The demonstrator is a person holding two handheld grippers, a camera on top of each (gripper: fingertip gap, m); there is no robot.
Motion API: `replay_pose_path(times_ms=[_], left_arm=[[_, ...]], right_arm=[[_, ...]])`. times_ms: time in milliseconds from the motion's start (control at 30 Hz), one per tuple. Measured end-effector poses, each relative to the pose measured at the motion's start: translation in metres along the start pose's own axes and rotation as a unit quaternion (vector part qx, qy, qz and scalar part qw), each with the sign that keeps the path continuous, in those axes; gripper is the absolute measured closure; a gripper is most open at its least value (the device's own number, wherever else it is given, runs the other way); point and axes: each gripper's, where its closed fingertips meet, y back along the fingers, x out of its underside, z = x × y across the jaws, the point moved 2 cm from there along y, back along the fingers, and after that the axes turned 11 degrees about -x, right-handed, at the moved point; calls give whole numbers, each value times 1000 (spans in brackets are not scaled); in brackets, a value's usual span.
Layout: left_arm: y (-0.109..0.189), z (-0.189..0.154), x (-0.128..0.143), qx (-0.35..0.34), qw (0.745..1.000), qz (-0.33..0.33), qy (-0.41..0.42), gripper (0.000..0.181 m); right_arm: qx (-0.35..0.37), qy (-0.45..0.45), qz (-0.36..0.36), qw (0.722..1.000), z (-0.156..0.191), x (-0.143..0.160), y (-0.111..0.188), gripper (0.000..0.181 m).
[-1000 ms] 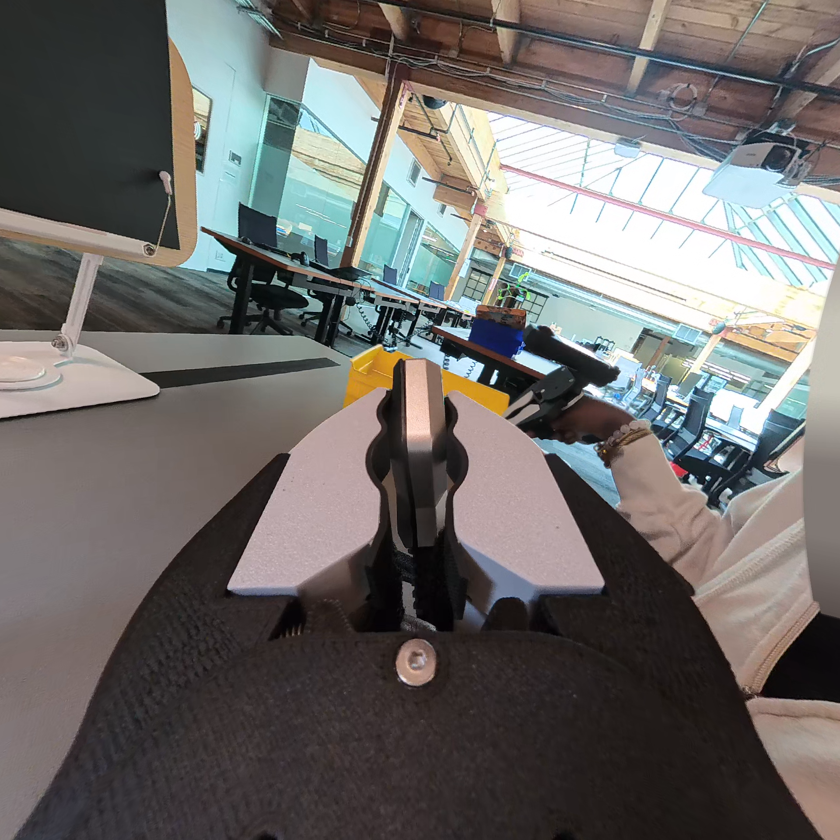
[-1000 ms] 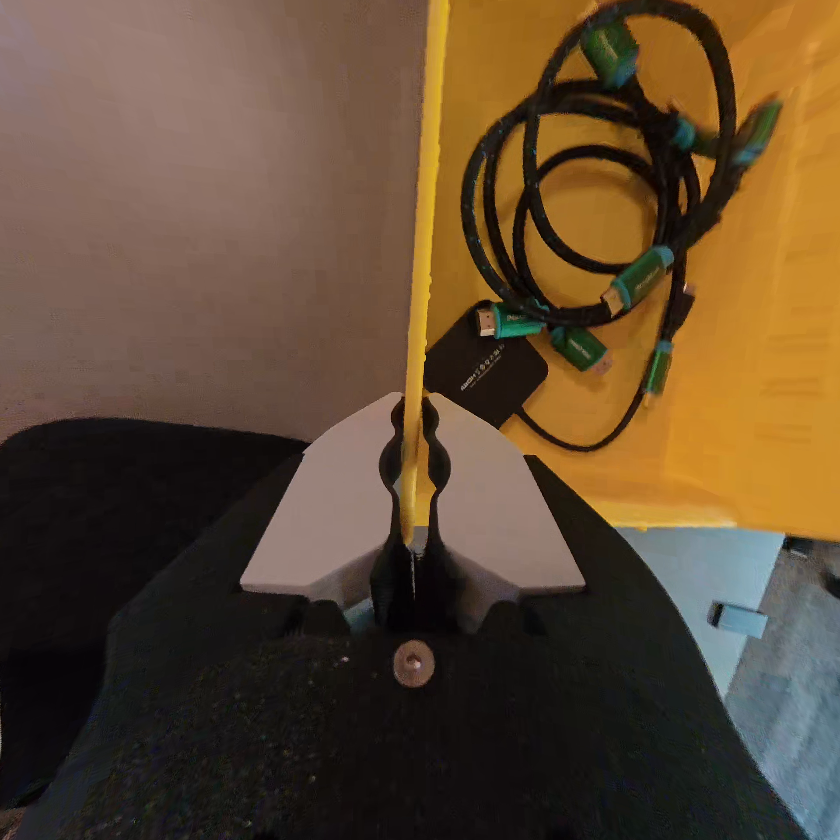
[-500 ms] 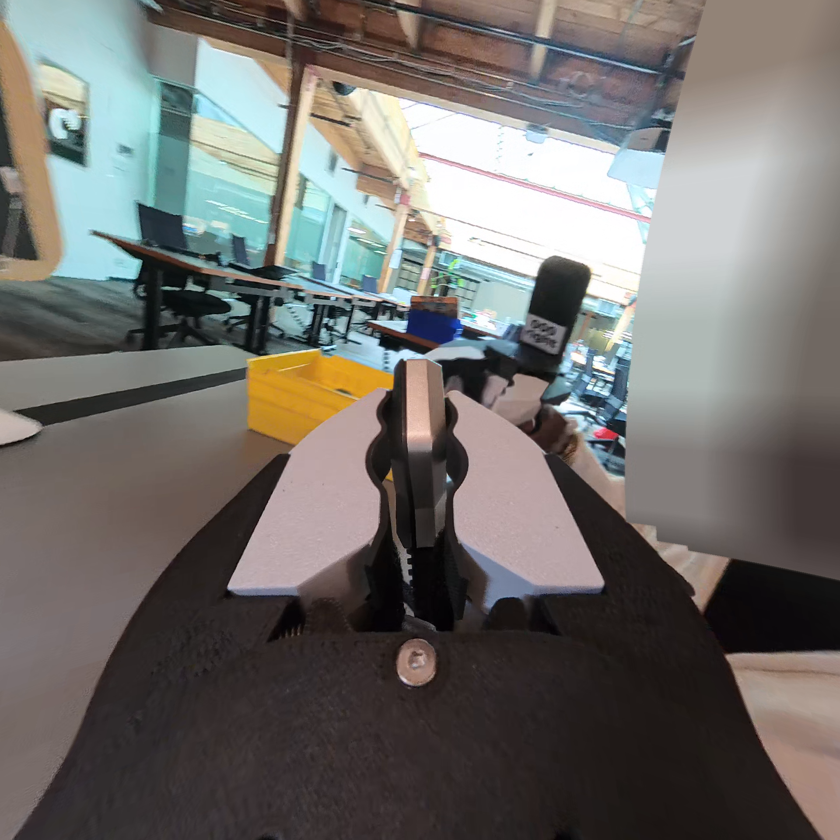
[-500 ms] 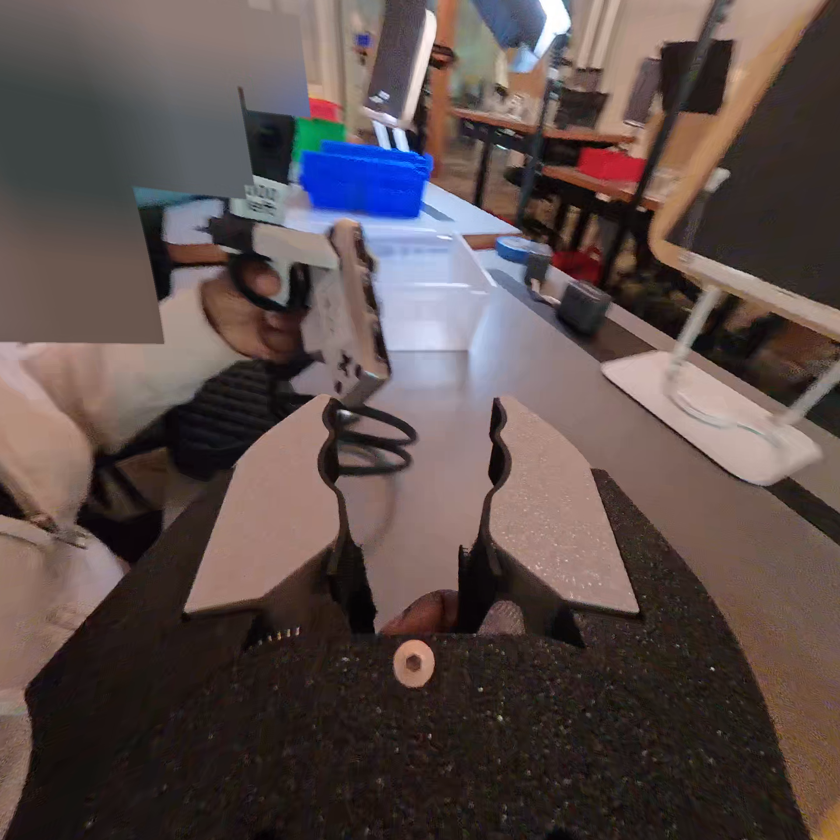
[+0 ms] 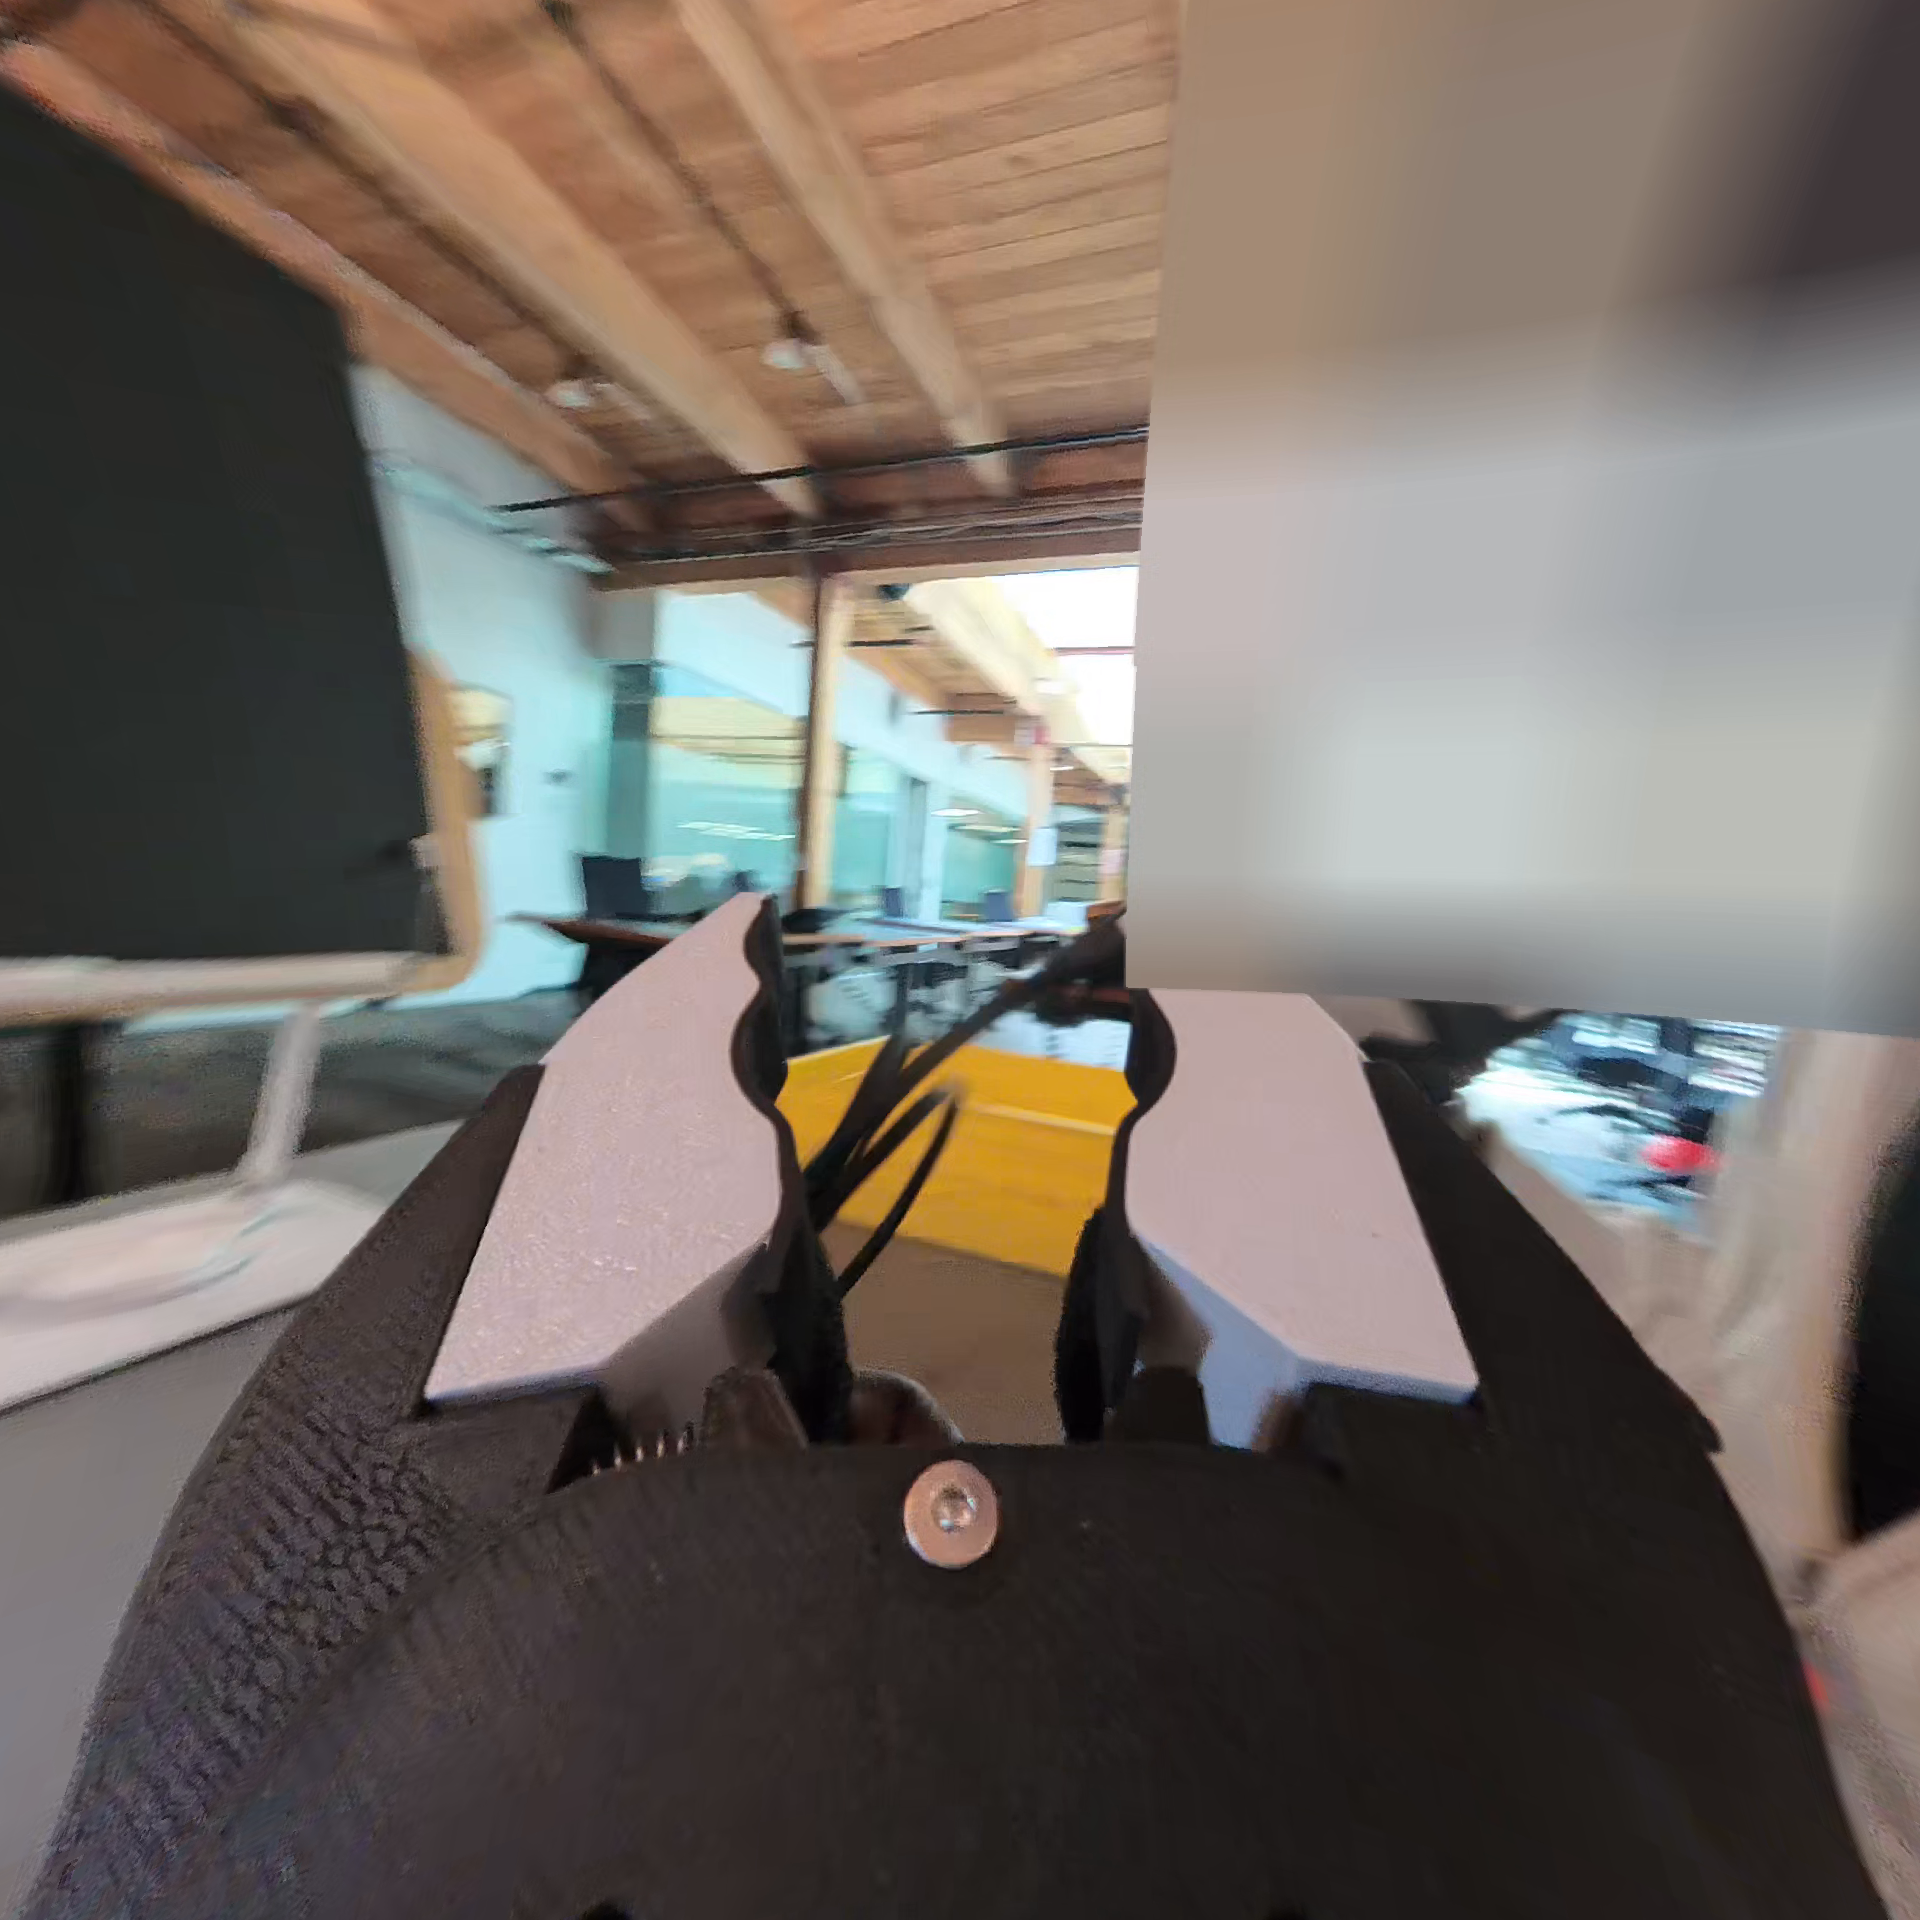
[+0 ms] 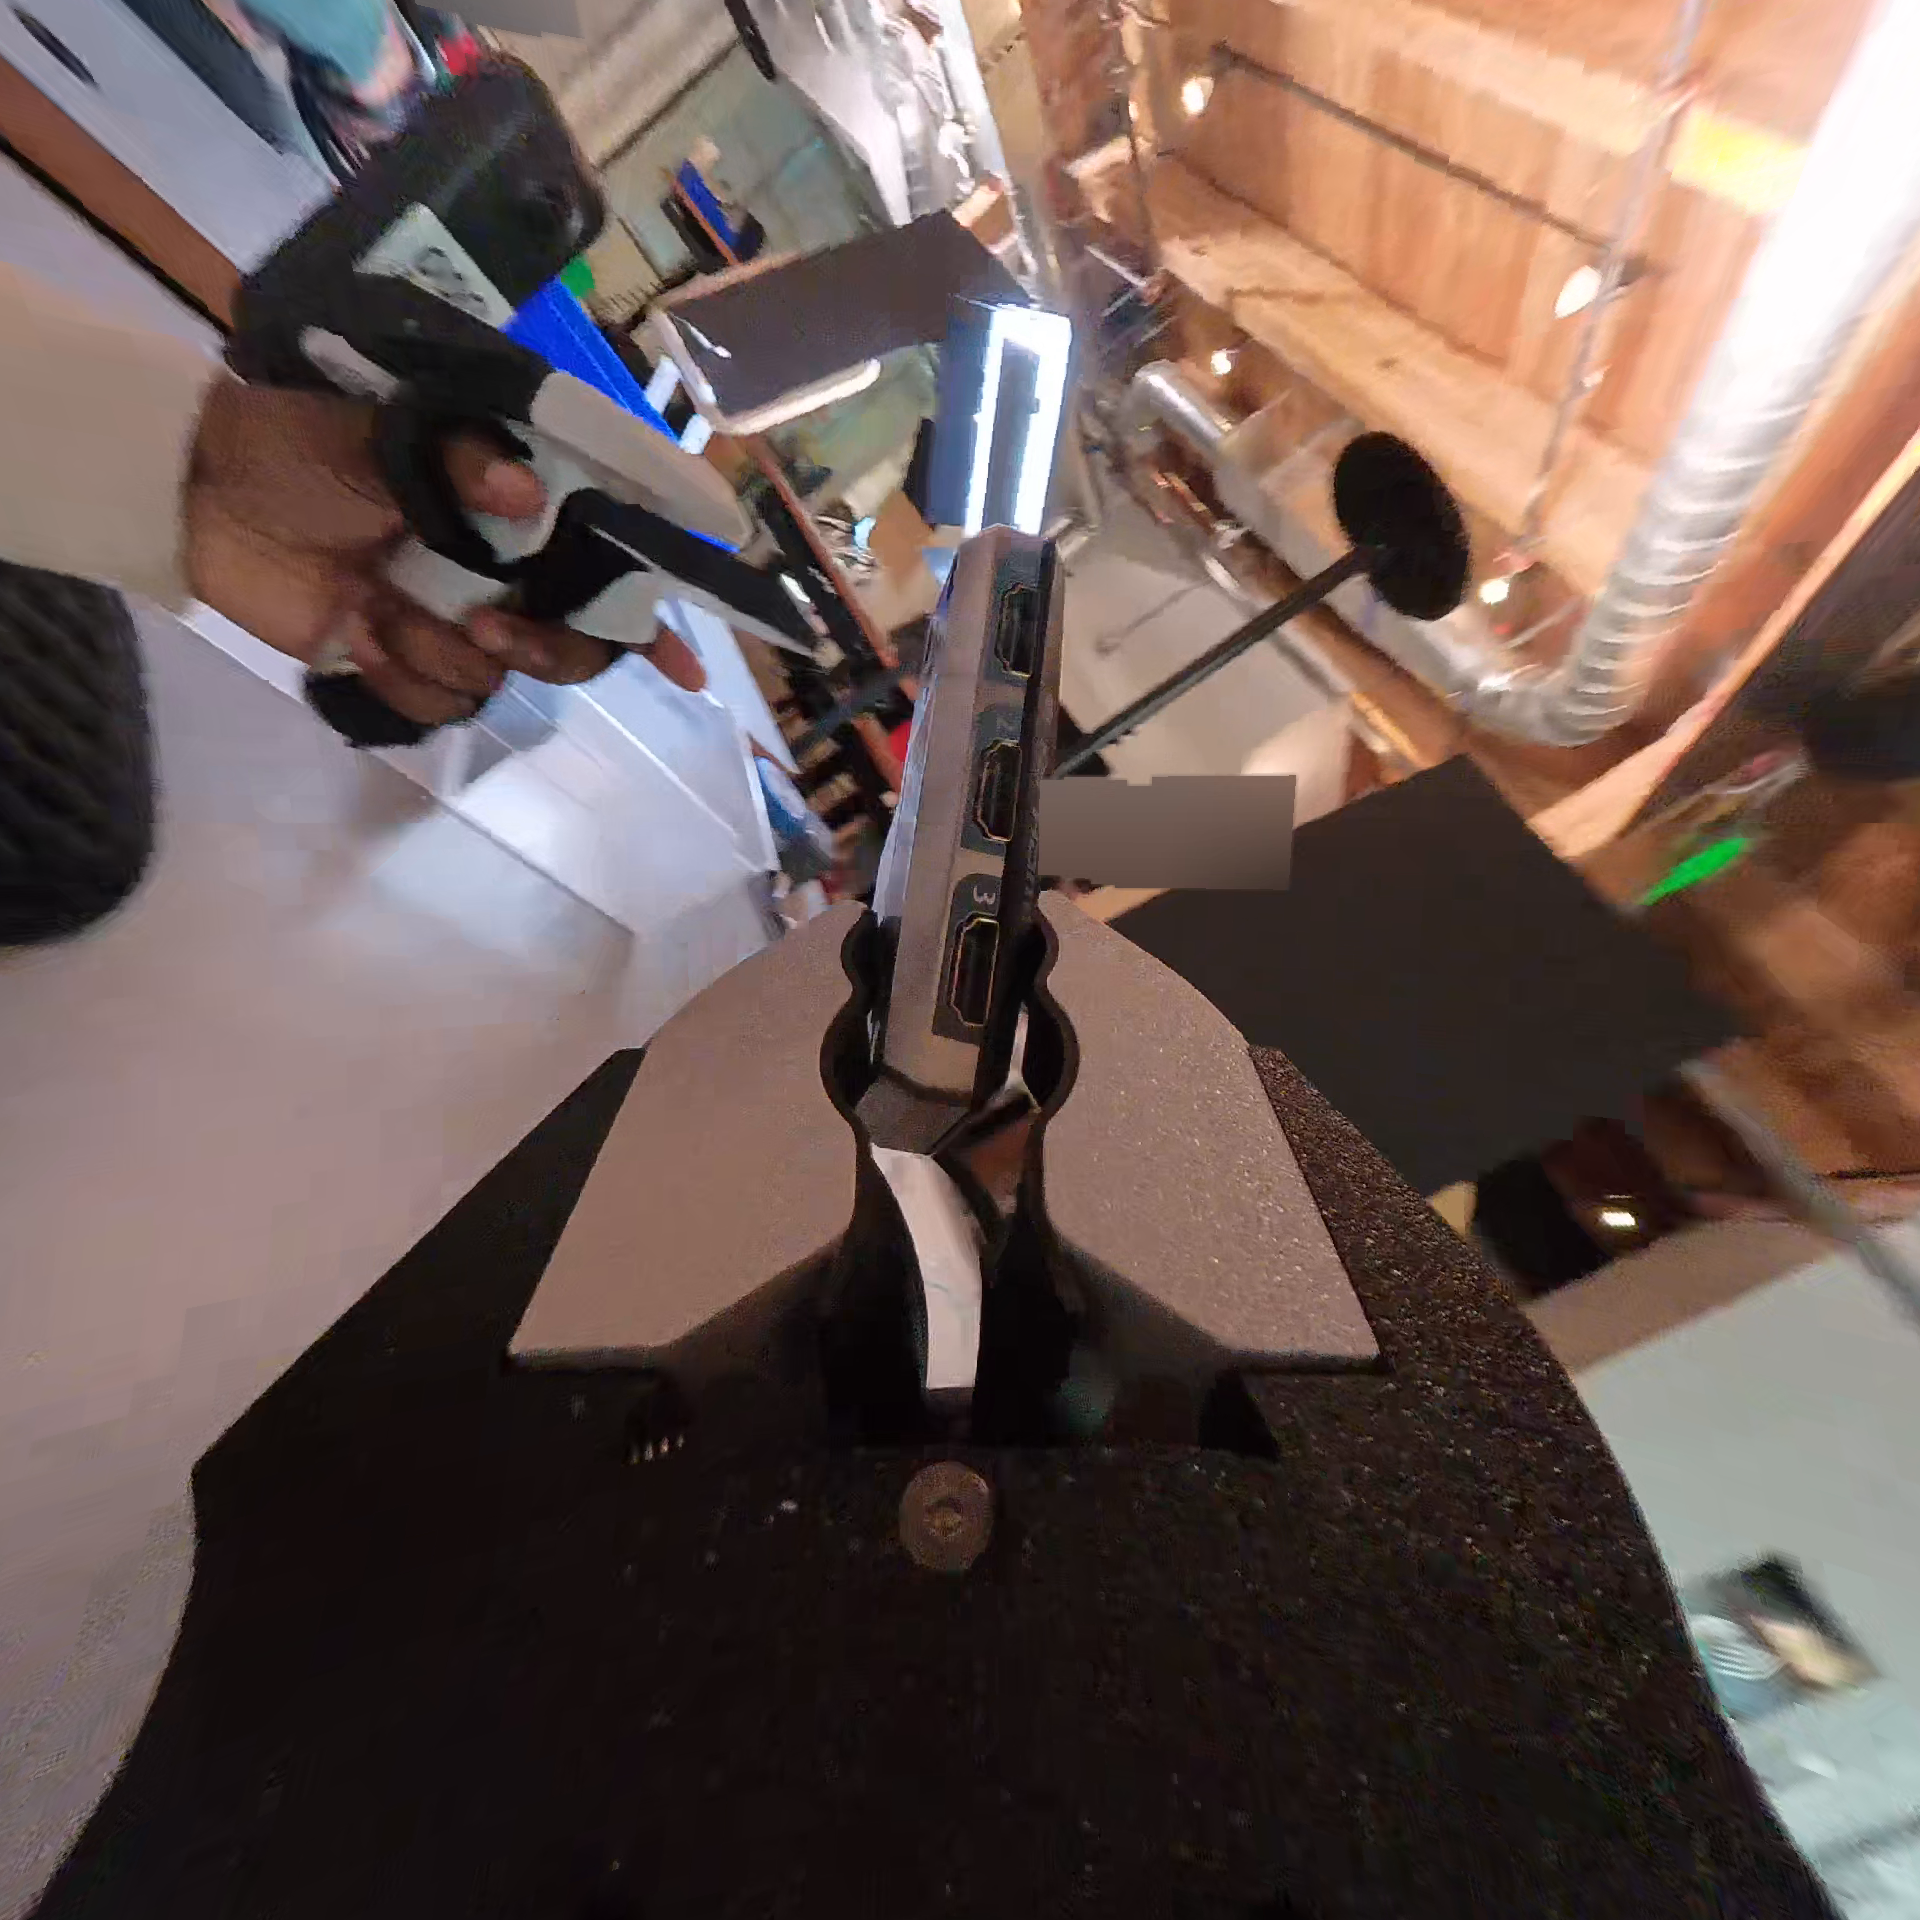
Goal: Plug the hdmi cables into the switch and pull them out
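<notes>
Between my right gripper's (image 6: 951, 997) clamped fingers stands the HDMI switch (image 6: 977, 790), long axis pointing away, numbered ports facing right. My left gripper (image 5: 951, 1049) gapes wide before black cables (image 5: 894, 1112) and a yellow bin (image 5: 997, 1164).

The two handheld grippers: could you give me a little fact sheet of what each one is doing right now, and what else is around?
right gripper: shut on the switch, held edge-on
switch ports: three visible along its edge, all empty
left gripper: open, holding nothing
black cables: hang in front of the left gripper, between its fingers in the picture
yellow bin: on the grey table, beyond the cables
person's hand: grips the left gripper's handle
plugging: not yet begun
</notes>
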Motion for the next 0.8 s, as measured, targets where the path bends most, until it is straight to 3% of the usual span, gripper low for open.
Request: replay_pose_path(times_ms=[167, 300, 467, 667, 800], left_arm=[[19, 52, 44, -164, 986, 33, 1, 116], [17, 55, 46, -179, 982, 49, -38, 119], [17, 66, 71, -206, 971, 122, -28, 126], [17, 66, 76, -205, 969, 133, -28, 126], [17, 66, 75, -207, 969, 132, -37, 126]], right_arm=[[123, 173, 93, 973, -49, -1, 42, 155], [212, 195, 147, 946, -90, 14, 88, 155], [268, 122, 190, 937, -106, 81, 133, 158], [299, -4, 161, 940, -97, 141, 157, 160], [367, -155, 133, 907, -103, 172, 183, 159]])
